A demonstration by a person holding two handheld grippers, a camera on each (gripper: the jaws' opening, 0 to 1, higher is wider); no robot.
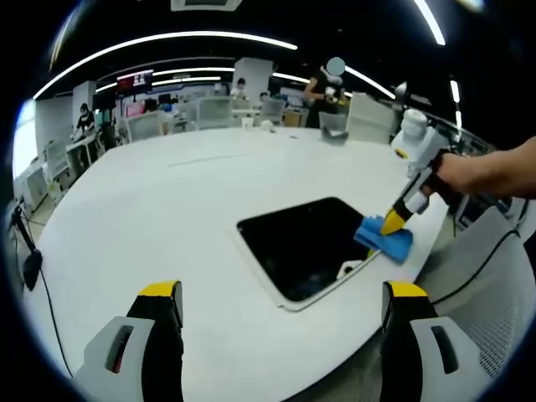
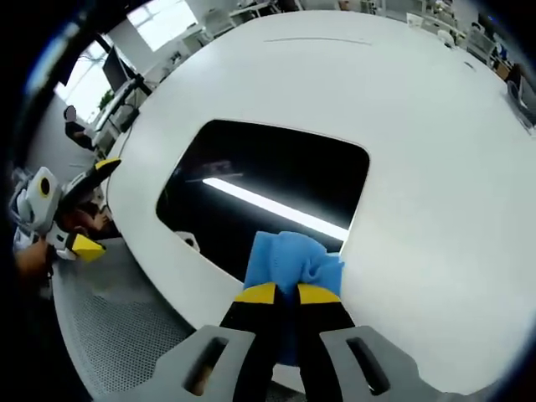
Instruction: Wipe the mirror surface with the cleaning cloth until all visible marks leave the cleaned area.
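A dark rectangular mirror [image 1: 301, 244] with rounded corners lies flat on the white table [image 1: 167, 209], near its right edge. In the right gripper view the mirror [image 2: 268, 188] reflects a ceiling light strip. My right gripper [image 2: 278, 293] is shut on a blue cleaning cloth [image 2: 289, 260], which rests on the mirror's near edge. In the left gripper view the right gripper [image 1: 392, 223] presses the cloth [image 1: 385, 239] at the mirror's right edge, with a hand holding it. My left gripper [image 1: 280, 293] stands open above the table, short of the mirror, with nothing between its jaws.
A grey mesh chair [image 2: 109, 327] stands beside the table edge by the mirror. The left gripper [image 2: 71, 213] shows at the left of the right gripper view. Desks, chairs and people fill the room behind the table [image 1: 209, 105].
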